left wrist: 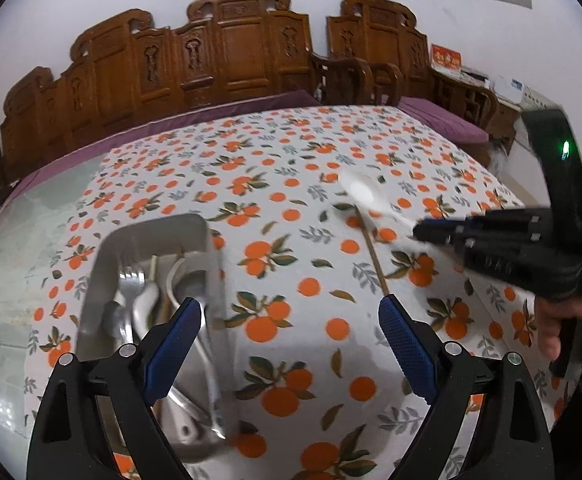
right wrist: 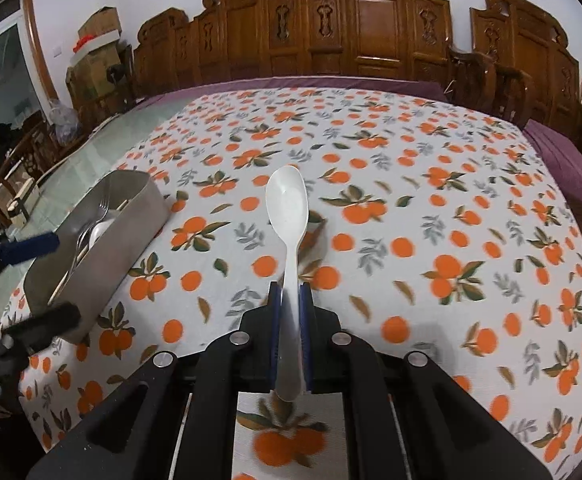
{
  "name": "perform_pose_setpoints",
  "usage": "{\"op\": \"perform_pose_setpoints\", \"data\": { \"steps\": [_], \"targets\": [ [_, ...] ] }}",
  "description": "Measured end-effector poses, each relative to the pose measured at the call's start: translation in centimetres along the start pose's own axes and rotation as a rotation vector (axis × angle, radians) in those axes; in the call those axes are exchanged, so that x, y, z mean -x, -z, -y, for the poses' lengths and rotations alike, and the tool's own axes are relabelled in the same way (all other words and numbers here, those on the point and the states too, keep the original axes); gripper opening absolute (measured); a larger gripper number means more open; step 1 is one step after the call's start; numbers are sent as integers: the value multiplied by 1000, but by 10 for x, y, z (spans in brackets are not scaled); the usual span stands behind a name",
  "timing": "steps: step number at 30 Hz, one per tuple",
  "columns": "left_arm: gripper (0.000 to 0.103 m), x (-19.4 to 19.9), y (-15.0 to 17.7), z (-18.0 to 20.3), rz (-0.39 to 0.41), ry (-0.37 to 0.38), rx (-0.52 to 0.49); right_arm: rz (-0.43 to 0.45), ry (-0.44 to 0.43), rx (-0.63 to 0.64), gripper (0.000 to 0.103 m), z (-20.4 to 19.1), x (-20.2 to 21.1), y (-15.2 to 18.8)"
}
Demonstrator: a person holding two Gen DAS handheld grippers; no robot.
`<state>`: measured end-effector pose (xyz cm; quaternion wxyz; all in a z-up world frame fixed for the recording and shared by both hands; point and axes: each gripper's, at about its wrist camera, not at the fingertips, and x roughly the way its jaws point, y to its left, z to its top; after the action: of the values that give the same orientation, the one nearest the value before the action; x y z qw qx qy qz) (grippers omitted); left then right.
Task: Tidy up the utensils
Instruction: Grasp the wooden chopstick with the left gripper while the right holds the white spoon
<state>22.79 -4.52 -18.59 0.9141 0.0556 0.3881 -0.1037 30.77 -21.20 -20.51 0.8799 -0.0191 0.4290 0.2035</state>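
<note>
My right gripper (right wrist: 290,290) is shut on the handle of a white plastic spoon (right wrist: 287,200), whose bowl points forward above the orange-print tablecloth. In the left wrist view the same spoon (left wrist: 359,190) sticks out leftwards from the right gripper (left wrist: 421,234). A metal tray (left wrist: 151,226) on the left holds forks, spoons and chopsticks. My left gripper (left wrist: 291,312) is open and empty, its left finger over the tray's near end. A single wooden chopstick (left wrist: 375,260) lies on the cloth just beyond its right finger. From the right wrist view the tray (right wrist: 131,216) lies far left, with the left gripper (right wrist: 61,280) by it.
The tablecloth (right wrist: 431,220) covers most of a glass-topped table; bare glass (left wrist: 31,240) shows left of the tray. Carved wooden chairs (left wrist: 227,48) with purple cushions line the far side. A person's hand (left wrist: 559,320) holds the right gripper's handle.
</note>
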Motion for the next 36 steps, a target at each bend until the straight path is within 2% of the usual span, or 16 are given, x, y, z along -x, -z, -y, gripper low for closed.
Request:
{"op": "perform_pose_setpoints", "data": {
  "steps": [10, 16, 21, 24, 29, 36],
  "targets": [
    [87, -17, 9, 29, -44, 11, -52, -9, 54, -10, 11, 31, -1, -1],
    [87, -27, 11, 35, -61, 15, -59, -76, 107, 42, 11, 34, -18, 8],
    [87, -35, 6, 38, -68, 20, -60, -142, 104, 52, 11, 39, -31, 17],
    [87, -41, 0, 40, -69, 32, -59, -149, 94, 47, 12, 42, -33, 18],
    [73, -54, -7, 49, -84, 65, -63, -148, 98, 47, 12, 44, -34, 16],
    [45, -69, 2, 65, -127, 111, -101, -124, 102, 69, 31, 41, -47, 5]
  ]
}}
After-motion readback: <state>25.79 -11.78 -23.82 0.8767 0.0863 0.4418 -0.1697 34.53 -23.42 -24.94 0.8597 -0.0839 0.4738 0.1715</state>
